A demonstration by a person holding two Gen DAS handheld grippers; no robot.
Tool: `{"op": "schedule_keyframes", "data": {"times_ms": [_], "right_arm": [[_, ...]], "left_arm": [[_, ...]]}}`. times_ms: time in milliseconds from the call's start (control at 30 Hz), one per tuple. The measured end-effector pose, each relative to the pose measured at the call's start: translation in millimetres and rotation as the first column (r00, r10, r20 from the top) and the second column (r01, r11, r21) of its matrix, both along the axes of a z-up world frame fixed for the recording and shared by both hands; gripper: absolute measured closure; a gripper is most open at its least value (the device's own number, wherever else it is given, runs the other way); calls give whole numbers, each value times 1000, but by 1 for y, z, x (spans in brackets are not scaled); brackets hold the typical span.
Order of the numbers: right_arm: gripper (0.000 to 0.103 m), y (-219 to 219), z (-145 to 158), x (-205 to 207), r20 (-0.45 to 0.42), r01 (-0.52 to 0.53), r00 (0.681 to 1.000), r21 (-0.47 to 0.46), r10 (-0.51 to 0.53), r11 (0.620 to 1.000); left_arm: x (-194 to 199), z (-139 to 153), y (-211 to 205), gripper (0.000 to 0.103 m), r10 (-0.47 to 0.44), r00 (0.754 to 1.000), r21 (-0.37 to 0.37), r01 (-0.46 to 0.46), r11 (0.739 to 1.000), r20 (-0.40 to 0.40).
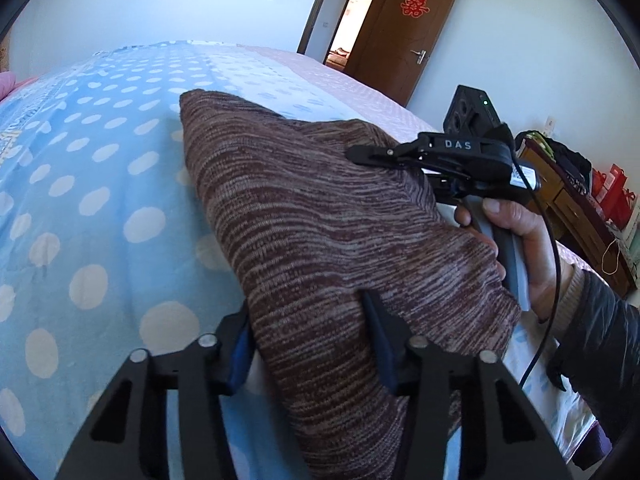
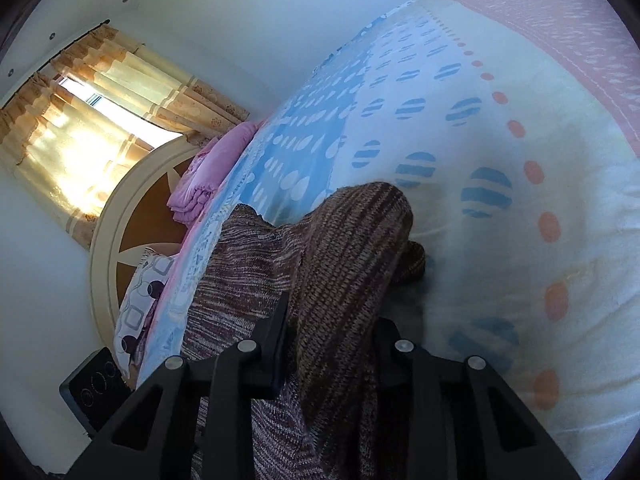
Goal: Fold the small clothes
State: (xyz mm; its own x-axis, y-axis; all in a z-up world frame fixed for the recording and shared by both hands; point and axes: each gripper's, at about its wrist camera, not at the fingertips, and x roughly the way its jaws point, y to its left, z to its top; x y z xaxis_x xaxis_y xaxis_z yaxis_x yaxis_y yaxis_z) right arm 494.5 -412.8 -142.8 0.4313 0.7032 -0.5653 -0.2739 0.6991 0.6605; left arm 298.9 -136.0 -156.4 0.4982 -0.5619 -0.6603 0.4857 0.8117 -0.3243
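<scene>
Knit garment (image 1: 320, 216) held up over a bed (image 1: 92, 184) by both hand-held grippers.
Left hand-held gripper (image 1: 312, 344) grasps the brown striped garment's near edge; right hand-held gripper (image 2: 332, 344) grips a bunched fold at the opposite edge. Garment hangs near the mattress's side. Dotted bedspread (image 2: 460, 160) beyond lies open towards the pink quilt (image 2: 208, 168).

Bed (image 1: 100, 184) under a blue polka-dot cover (pink band along one edge), brown striped knit garment (image 1: 320, 220) partly resting on it, folded pink quilt (image 2: 208, 172) by the headboard
</scene>
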Motion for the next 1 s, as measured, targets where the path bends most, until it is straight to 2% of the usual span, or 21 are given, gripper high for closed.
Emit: {"op": "schedule_keyframes", "data": {"times_ms": [33, 233, 333, 567, 1000], "right_arm": [[73, 0, 1, -2, 9, 6, 1000, -4, -6, 1000], [75, -1, 15, -20, 78, 38, 996, -27, -36, 999], [75, 3, 23, -32, 109, 42, 993, -26, -39, 999], [75, 22, 32, -54, 114, 27, 993, 0, -27, 1000], [76, 110, 55, -85, 144, -108, 984, 39, 101, 993]], "left_arm": [[0, 1, 0, 61, 2, 1000, 1, -2, 1000, -1], [-2, 11, 6, 72, 51, 998, -19, -52, 998, -33], [-6, 17, 13, 73, 58, 998, -44, -60, 997, -40], [-22, 30, 34, 74, 74, 996, -75, -78, 994, -55], [-53, 53, 92, 75, 160, 987, -65, -162, 985, -24]]}}
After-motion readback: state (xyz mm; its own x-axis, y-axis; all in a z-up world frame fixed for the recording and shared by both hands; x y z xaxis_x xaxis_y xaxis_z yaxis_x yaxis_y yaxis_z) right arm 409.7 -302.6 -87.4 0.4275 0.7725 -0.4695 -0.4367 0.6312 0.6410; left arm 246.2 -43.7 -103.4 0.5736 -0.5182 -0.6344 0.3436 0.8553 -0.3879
